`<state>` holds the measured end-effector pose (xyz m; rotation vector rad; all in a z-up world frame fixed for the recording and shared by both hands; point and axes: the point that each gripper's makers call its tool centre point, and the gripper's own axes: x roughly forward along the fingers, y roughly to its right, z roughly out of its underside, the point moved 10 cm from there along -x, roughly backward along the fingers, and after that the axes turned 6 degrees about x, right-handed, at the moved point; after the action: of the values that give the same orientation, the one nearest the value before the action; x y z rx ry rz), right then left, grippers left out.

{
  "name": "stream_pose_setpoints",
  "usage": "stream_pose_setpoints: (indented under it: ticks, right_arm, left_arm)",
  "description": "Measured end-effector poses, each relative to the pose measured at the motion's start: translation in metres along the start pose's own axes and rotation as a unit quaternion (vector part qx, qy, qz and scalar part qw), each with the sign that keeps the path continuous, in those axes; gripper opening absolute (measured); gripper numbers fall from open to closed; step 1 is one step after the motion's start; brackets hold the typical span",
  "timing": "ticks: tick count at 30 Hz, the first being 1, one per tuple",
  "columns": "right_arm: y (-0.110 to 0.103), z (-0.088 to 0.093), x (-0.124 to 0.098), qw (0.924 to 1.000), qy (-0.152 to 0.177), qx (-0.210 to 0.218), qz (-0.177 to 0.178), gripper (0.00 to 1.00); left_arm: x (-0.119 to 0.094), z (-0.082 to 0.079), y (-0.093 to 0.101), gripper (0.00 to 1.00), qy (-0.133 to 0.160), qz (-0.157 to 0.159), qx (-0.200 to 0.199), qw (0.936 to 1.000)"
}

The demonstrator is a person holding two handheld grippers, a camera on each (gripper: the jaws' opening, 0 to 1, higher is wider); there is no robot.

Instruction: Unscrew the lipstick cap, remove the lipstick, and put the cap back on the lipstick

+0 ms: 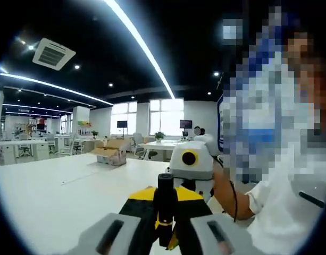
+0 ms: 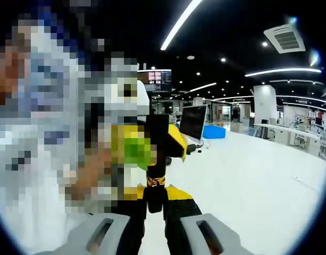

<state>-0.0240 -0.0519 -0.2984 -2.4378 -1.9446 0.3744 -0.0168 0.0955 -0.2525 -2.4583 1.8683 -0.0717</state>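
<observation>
Left gripper view looked out over a large white table point(image 1: 51, 196) that spread ahead and to the left of the jaws, with a cardboard box point(image 1: 111, 153) far beyond them near its back edge. To the right of the jaws stood a person in a white sleeve point(image 1: 282, 207), whose hand held the right gripper point(image 1: 192, 186) just past the left gripper's tips. The left gripper point(image 1: 164, 226) was clamped on the lipstick point(image 1: 164, 210), a black tube with a gold band that stood upright between its jaws and rose above them.

In the right gripper view, the white table point(image 2: 258, 180) ran off ahead and to the right, with a dark monitor point(image 2: 193, 122) farther out. The right gripper point(image 2: 155, 204) was closed on the lipstick point(image 2: 156, 159), which stood straight up from its jaws with the gold band just above them. The left gripper point(image 2: 173, 139) sat directly beyond, holding the tube's upper part.
</observation>
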Motion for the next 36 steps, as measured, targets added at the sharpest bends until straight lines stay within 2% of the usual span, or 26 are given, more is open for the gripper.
stream_pose_setpoints:
  ticks: [3,19,26,31,33,36]
  right_arm:
    - [0.001,0.001,0.0,1.0,-0.002,0.001,0.0,0.11]
    - [0.007,0.012,0.007,0.9995,-0.028,0.011,-0.011,0.11]
    - [0.008,0.016,0.008,0.999,-0.038,0.015,-0.018,0.11]
    - [0.009,0.014,0.003,0.9992,-0.033,0.016,-0.015,0.11]
    - [0.009,0.013,0.001,0.9994,-0.032,0.012,-0.012,0.11]
    - [0.009,0.01,-0.005,0.9996,-0.026,0.008,-0.008,0.11]
  left_arm:
    - [0.0,-0.001,-0.003,0.13,0.005,0.001,-0.014,0.9999]
    - [0.002,-0.015,-0.017,0.13,0.026,0.023,-0.023,0.9991]
    - [0.0,-0.031,-0.023,0.13,0.046,0.033,-0.023,0.9981]
    - [-0.014,-0.043,-0.029,0.13,0.065,0.011,-0.008,0.9978]
    - [-0.021,-0.042,-0.033,0.13,0.067,0.002,-0.007,0.9977]
    - [-0.033,-0.037,-0.04,0.13,0.068,-0.031,-0.003,0.9972]
